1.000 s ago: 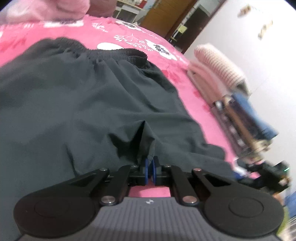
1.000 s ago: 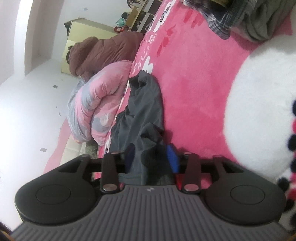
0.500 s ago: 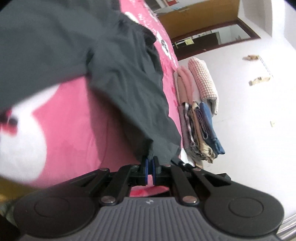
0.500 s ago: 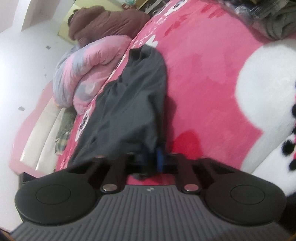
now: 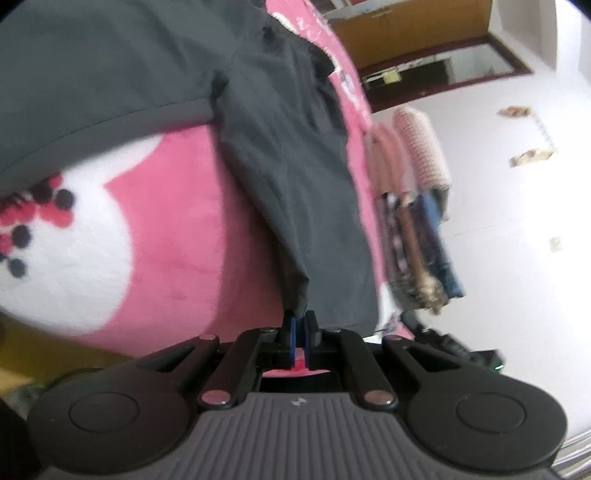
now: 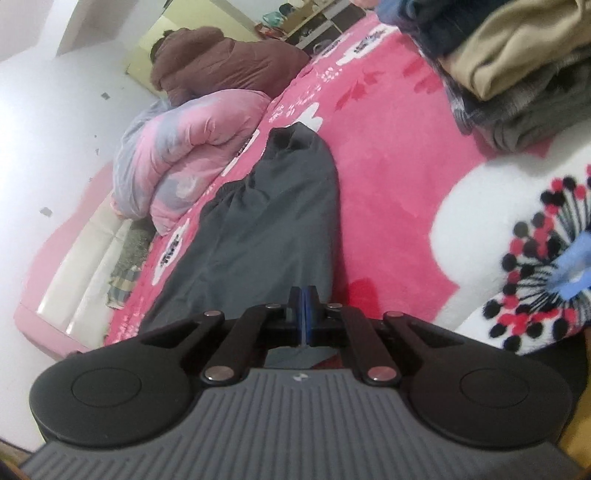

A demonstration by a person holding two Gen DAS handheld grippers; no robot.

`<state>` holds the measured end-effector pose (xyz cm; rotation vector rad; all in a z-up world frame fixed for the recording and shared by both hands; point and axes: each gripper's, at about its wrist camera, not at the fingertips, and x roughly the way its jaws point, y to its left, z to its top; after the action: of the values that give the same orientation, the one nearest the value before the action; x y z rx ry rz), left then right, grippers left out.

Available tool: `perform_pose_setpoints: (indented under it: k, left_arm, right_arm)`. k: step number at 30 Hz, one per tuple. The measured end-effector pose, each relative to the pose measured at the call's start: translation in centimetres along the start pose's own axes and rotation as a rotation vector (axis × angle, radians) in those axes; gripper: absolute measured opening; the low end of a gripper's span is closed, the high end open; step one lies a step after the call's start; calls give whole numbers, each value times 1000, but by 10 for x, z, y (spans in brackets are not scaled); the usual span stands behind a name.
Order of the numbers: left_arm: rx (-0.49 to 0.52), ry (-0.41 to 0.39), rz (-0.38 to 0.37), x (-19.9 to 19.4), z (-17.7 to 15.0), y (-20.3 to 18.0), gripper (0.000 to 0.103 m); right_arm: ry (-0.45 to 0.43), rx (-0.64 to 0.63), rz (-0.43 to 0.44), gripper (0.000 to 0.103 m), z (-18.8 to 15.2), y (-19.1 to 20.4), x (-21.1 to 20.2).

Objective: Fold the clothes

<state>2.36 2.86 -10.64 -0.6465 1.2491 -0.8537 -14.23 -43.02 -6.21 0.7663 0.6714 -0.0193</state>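
Note:
Dark grey shorts (image 5: pixel 295 155) lie on a pink blanket (image 5: pixel 177 236) on the bed. My left gripper (image 5: pixel 300 321) is shut on the hem of one leg and holds it lifted, so the cloth hangs stretched toward the waistband. In the right wrist view the same shorts (image 6: pixel 266 229) run from the elastic waistband at the far end to my right gripper (image 6: pixel 303 295), which is shut on the other leg's hem.
A stack of folded clothes (image 5: pixel 417 221) lies on the bed by the white wall; it also shows in the right wrist view (image 6: pixel 517 70). A pink quilt (image 6: pixel 184 147) and a brown jacket (image 6: pixel 221 62) lie at the bed's far end. A wooden door (image 5: pixel 417 29) stands beyond.
My right gripper has closed on the shorts' hem. Both grippers have lifted and pulled the leg ends, tilting the views; the shorts now hang stretched instead of lying flat.

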Motion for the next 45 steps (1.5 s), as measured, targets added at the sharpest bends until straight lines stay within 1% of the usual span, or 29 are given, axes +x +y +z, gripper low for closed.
perform_pose_setpoints:
  k: [3, 4, 5, 6, 8, 10, 12, 13, 14, 15, 17, 18, 20, 23, 24, 27, 29, 30, 31, 32, 34, 36, 38, 41, 44, 45]
  left_arm:
    - [42, 35, 102, 13, -4, 8, 5]
    - [54, 48, 123, 17, -5, 10, 5]
    - [63, 62, 127, 20, -7, 11, 9]
    - [72, 77, 131, 22, -8, 11, 15]
    - [115, 93, 151, 24, -12, 10, 24]
    - [148, 83, 169, 19, -14, 9, 26]
    - [141, 43, 158, 6, -12, 10, 26]
    - [137, 22, 153, -1, -11, 11, 27]
    - [131, -1, 150, -6, -9, 11, 30]
    - [121, -29, 149, -8, -7, 12, 36]
    - [101, -75, 149, -11, -2, 13, 44]
    - [91, -75, 150, -8, 1, 14, 44]
    - [119, -58, 150, -1, 1, 9, 44]
    - [187, -22, 150, 11, -1, -1, 28]
    - [198, 6, 149, 14, -3, -2, 28]
    - [211, 74, 145, 13, -5, 1, 29]
    - [235, 61, 155, -5, -5, 0, 30]
    - [249, 46, 159, -17, -5, 0, 31]
    - [261, 23, 162, -30, -5, -1, 33]
    - [271, -12, 162, -45, -3, -1, 36]
    - [286, -84, 164, -65, 3, -5, 36]
    - [308, -146, 150, -67, 13, -13, 37]
    - [344, -178, 159, -53, 27, -21, 37]
    - [406, -209, 185, -21, 49, -34, 37]
    - [482, -241, 232, 13, 68, -47, 37]
    - [505, -254, 254, 22, 73, -49, 37]
  right_arm:
    - [8, -31, -74, 1, -1, 0, 1]
    - [11, -42, -99, 3, -2, 1, 1]
    - [14, -52, -124, 4, -2, 1, 2]
    - [16, -63, -149, 4, -3, 1, 2]
    - [28, -79, -147, 5, -1, 5, 9]
    - [40, -95, -144, 7, 2, 10, 16]
    - [52, -111, -141, 22, 4, 15, 23]
    - [58, -119, -140, 32, 5, 17, 27]
    - [64, -127, -138, 33, 6, 20, 30]
    - [70, -135, -137, 33, 7, 22, 34]
    - [82, -152, -134, 33, 10, 27, 41]
    - [88, -160, -133, 31, 11, 29, 44]
    - [100, -176, -130, 2, 13, 34, 51]
    - [118, -200, -125, 0, 16, 41, 62]
    - [124, -208, -124, 0, 17, 43, 66]
    - [153, -211, -158, 1, 17, 40, 62]
    - [172, -212, -182, 2, 17, 37, 59]
    - [182, -213, -194, 5, 17, 36, 57]
    - [187, -208, -197, 10, 20, 37, 53]
    - [189, -219, -217, 19, 23, 39, 47]
    - [173, -296, -308, 30, 30, 48, 36]
    - [139, -374, -381, 30, 40, 59, 28]
    - [79, -471, -400, 30, 53, 77, 29]
    - [-34, -684, -340, 30, 70, 119, 56]
    - [-118, -952, -260, 30, 84, 164, 112]
    - [-126, -1038, -259, 28, 89, 175, 134]
